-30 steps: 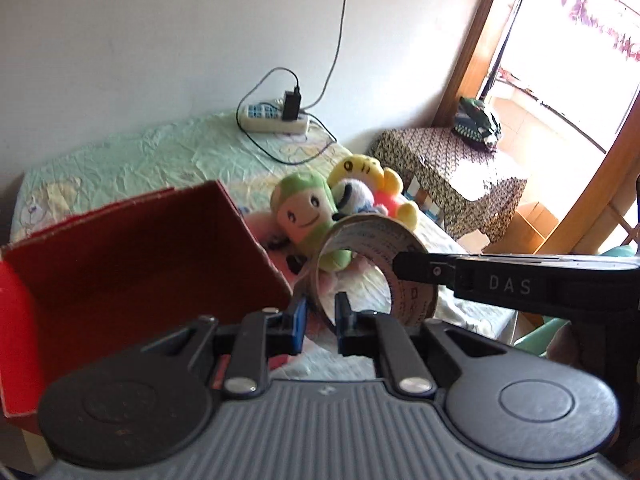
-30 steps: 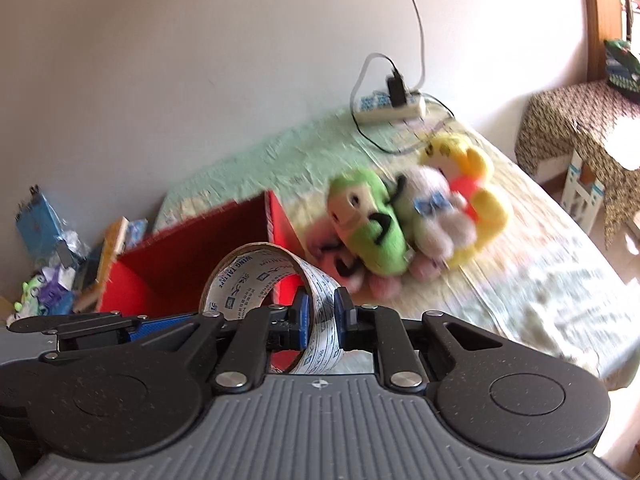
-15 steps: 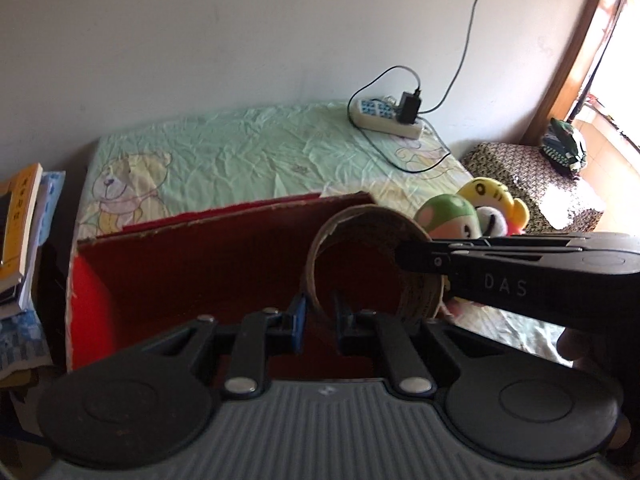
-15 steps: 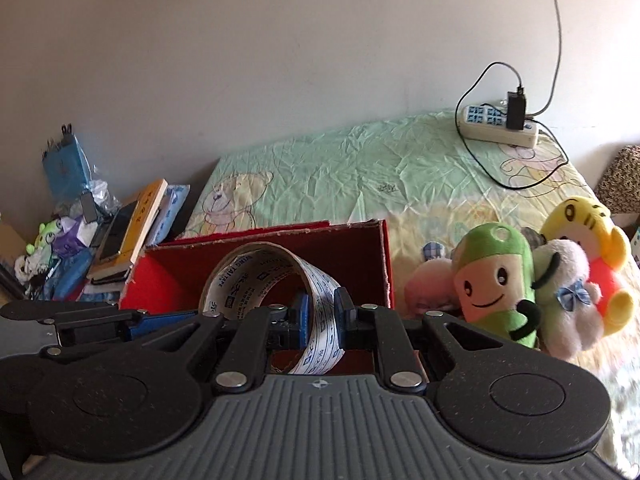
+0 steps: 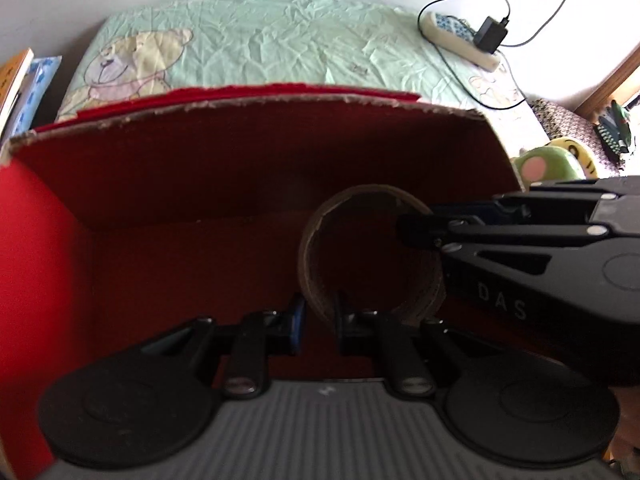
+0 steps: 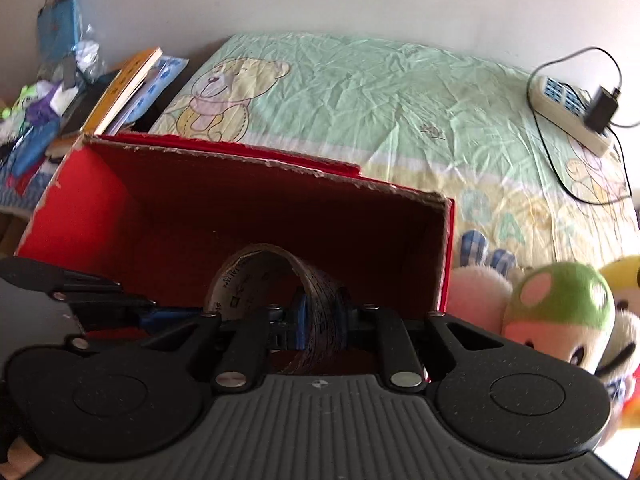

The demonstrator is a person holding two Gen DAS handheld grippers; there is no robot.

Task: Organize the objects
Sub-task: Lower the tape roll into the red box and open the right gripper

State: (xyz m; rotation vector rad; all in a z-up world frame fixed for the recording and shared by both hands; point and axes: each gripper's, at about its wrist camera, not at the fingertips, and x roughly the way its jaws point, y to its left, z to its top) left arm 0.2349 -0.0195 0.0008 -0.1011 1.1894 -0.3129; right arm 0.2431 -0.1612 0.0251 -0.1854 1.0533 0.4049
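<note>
A nearly used-up tape roll with a brown cardboard core and printed inner face hangs upright inside the open red cardboard box, low over its floor. My left gripper is shut on the roll's near wall. My right gripper pinches the opposite wall of the ring; its jaws are just starting to open, with the tape band still between the pads. In the left wrist view the right gripper reaches in from the right. In the right wrist view the left gripper comes in from the left over the box.
The box sits on a green bed sheet with a bear print. Plush toys lie just right of the box. A power strip with a charger lies at the far right, by the wall. Books and clutter are stacked left of the bed.
Both grippers have carried the tape roll leftwards from beside the plush toys and down into the red box. The views have tilted downwards, and the box now fills them.
</note>
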